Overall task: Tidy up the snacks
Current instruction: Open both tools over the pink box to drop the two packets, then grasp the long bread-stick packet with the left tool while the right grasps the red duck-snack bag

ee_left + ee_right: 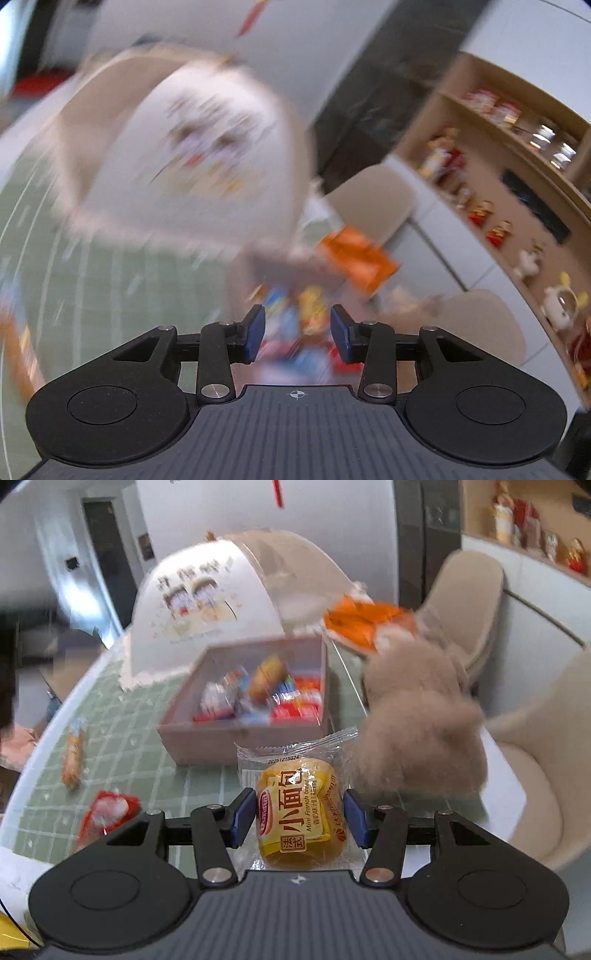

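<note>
Right gripper [300, 818] jaws grasp the bread packet [300, 814], held just short of the snack box's [243, 740] near wall and straight ahead; left gripper [297, 334] jaws released, over the box.

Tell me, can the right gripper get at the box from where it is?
Probably yes. The right gripper holds the bread pack, and the open box sits just ahead with its top uncovered. The furry sleeve at the right stays clear of that line.

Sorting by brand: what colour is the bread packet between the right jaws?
Yellow label on clear wrap, bread packet; the right wrist view shows it best.
</note>
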